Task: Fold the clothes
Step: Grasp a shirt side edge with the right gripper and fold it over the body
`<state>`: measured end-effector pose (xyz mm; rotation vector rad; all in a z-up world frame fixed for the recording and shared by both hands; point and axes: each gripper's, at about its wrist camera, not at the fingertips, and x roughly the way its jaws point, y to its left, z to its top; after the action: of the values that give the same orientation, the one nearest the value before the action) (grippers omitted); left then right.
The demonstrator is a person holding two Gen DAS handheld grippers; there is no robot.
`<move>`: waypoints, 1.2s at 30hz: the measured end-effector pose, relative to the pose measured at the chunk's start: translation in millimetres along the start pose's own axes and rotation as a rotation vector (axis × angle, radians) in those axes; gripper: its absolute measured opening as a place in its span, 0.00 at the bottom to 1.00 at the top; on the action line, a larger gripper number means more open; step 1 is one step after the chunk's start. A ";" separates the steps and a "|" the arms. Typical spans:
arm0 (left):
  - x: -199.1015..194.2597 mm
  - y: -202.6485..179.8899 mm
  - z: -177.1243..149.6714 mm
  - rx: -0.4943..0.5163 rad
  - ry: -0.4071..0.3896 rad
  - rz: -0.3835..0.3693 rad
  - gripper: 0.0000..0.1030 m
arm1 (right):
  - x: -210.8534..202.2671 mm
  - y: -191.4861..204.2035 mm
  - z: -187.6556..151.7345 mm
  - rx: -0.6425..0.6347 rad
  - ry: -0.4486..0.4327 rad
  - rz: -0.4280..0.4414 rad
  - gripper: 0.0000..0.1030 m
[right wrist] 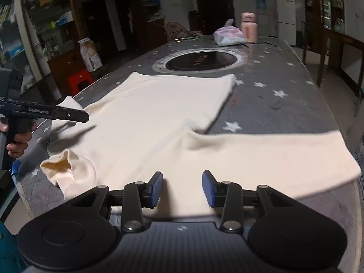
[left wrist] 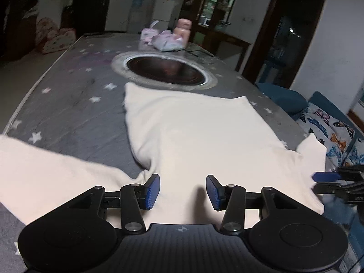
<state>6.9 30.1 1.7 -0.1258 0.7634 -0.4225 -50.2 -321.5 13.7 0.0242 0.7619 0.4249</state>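
I have the cream top (left wrist: 193,136) spread flat on the counter (left wrist: 68,113), a grey cloth with white stars, its far hem lying just short of the round hotplate (left wrist: 165,71) sunk into the middle. One long sleeve (right wrist: 273,157) stretches out sideways across the near edge in the right wrist view, and the neck opening (right wrist: 61,163) sits bunched up at the near left corner there. My left gripper (left wrist: 183,192) hovers over the near part of the garment with its jaws partly open and nothing pinched between the blue pads (left wrist: 152,191); only flat fabric lies below them. My right gripper (right wrist: 182,188) is the same: jaws partly apart, empty, above the cloth near the sleeve's root. In the right view I can see a hand (right wrist: 16,143) holding the left tool's grip at the left edge. At the far end stand a pink bottle (right wrist: 249,27) and a tissue pack (right wrist: 228,36), well apart from the top.
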 end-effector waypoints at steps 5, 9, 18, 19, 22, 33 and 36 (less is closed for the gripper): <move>-12.1 -9.0 -3.1 0.011 -0.023 0.004 0.56 | -21.8 -20.0 -7.4 0.066 -0.028 -0.072 0.39; -20.9 -32.7 -10.8 0.079 -0.047 0.003 0.72 | -33.9 -50.3 -8.9 0.156 -0.082 -0.231 0.39; -22.5 -66.9 -21.0 0.138 -0.066 -0.019 0.89 | -34.9 -112.7 -12.3 0.360 -0.138 -0.455 0.39; -22.1 -69.0 -21.5 0.141 -0.066 -0.020 0.89 | -33.7 -116.1 -12.4 0.371 -0.142 -0.460 0.39; -22.1 -75.0 -22.5 0.150 -0.067 -0.020 0.90 | -29.0 -124.9 -13.7 0.399 -0.150 -0.452 0.38; -14.0 -104.8 -22.6 0.211 -0.055 -0.047 0.93 | -47.7 -122.4 -14.9 0.409 -0.237 -0.457 0.05; -7.3 -122.8 -26.6 0.273 -0.048 -0.067 0.94 | -62.7 -115.6 -6.4 0.410 -0.278 -0.418 0.05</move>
<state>-56.2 -77.4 19.3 0.0945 0.6493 -0.5816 -52.7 -452.0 30.7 0.2971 0.5494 -0.1367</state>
